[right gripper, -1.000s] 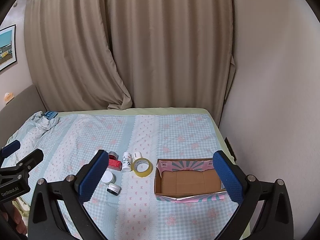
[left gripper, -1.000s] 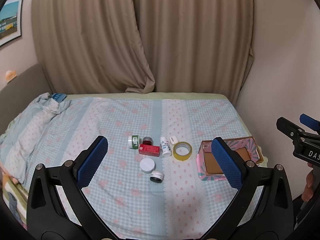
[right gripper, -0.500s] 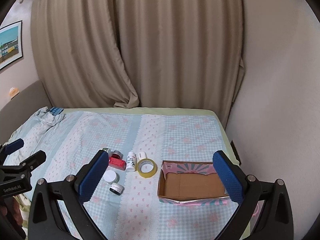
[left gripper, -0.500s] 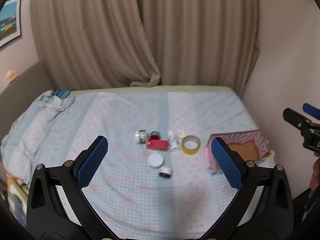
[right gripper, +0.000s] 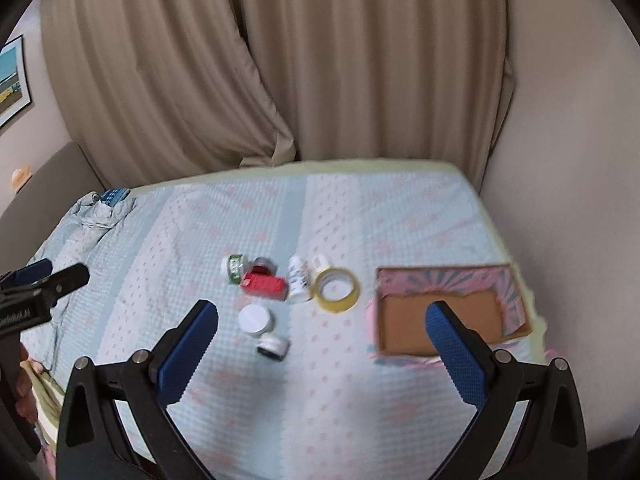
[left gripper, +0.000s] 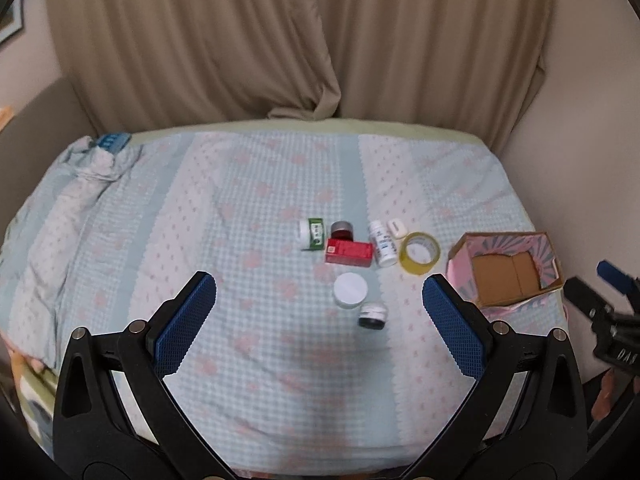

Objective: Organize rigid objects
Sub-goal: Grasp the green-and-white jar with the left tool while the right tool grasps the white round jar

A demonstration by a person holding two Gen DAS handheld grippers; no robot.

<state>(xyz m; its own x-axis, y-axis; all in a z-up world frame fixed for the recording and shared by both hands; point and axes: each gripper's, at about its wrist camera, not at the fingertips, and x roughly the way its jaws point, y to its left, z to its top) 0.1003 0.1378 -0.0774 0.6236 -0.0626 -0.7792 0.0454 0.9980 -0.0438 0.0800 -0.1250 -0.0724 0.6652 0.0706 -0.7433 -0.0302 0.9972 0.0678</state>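
Several small items lie clustered mid-bed: a red box [left gripper: 349,252], a green-labelled jar [left gripper: 312,233], a dark red jar [left gripper: 342,230], a white bottle [left gripper: 382,243], a yellow tape roll [left gripper: 419,253], a white round lid jar [left gripper: 350,290] and a small black jar [left gripper: 373,315]. An open pink cardboard box [left gripper: 505,273] sits to their right. My left gripper [left gripper: 320,316] is open and empty above the near bed. My right gripper [right gripper: 322,344] is open and empty. The red box [right gripper: 264,285], tape roll [right gripper: 337,289] and pink box [right gripper: 446,316] show in the right wrist view.
The bed has a light blue checked sheet [left gripper: 200,208] with a bunched blanket [left gripper: 80,184] at the left. Beige curtains [left gripper: 280,40] hang behind. A wall [right gripper: 560,160] runs close along the bed's right side. A framed picture [right gripper: 12,80] hangs on the left wall.
Both grippers have moved forward and lower toward the bed; the items and box look larger and nearer. Both stay open.
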